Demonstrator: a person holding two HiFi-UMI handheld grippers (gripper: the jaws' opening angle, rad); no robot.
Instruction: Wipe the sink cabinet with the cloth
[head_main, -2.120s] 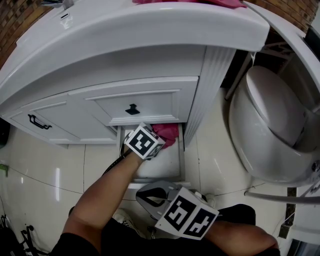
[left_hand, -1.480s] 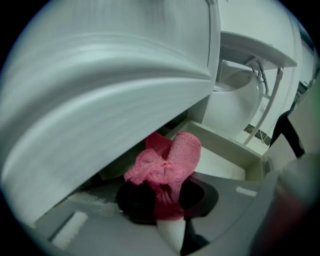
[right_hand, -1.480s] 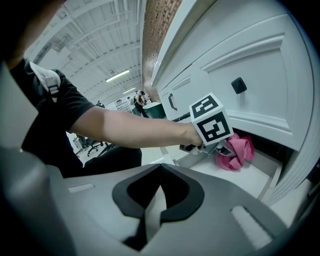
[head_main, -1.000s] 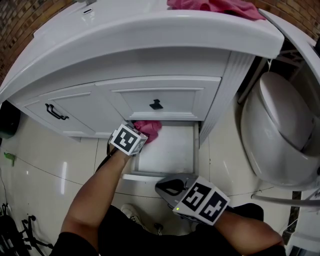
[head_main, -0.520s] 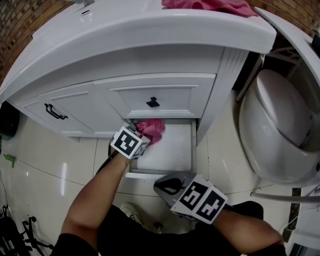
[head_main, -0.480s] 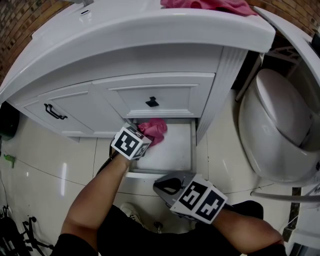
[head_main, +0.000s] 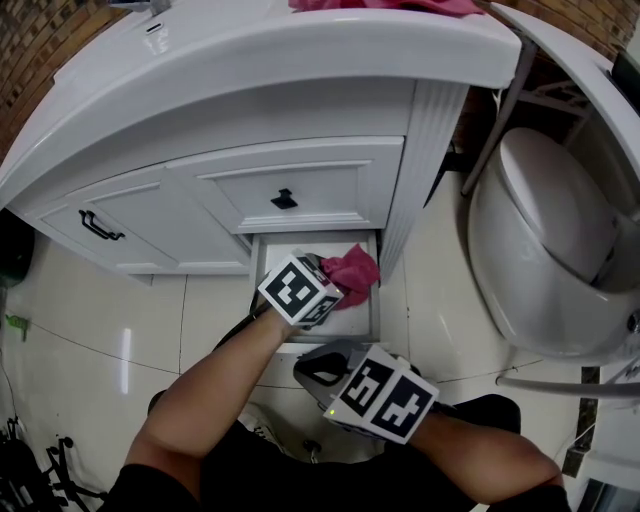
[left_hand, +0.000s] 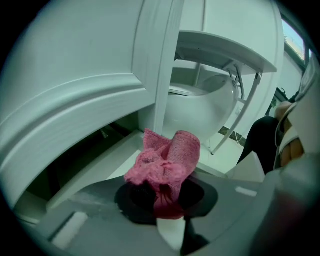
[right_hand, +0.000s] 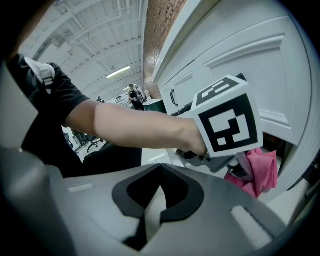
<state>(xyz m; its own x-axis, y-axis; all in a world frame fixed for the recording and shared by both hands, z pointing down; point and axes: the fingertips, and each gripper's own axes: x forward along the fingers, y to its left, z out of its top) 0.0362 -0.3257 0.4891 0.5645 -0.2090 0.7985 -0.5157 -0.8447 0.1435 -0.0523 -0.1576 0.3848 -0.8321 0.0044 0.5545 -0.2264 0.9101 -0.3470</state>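
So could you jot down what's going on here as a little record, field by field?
Place: white sink cabinet, with a toilet to its right
Drawer: bottom one, pulled open
Cloth: pink, bunched up, over the drawer's right side
Left gripper: shut on the cloth, reaching into the drawer
Right gripper: shut, holding nothing, low in front of the drawer
Extra: a second pink cloth lies on the countertop

Head view looks steeply down past the worktop (head_main: 300, 50) edge; both gripper views sit low and close; all share the pink cloth (head_main: 352, 270).
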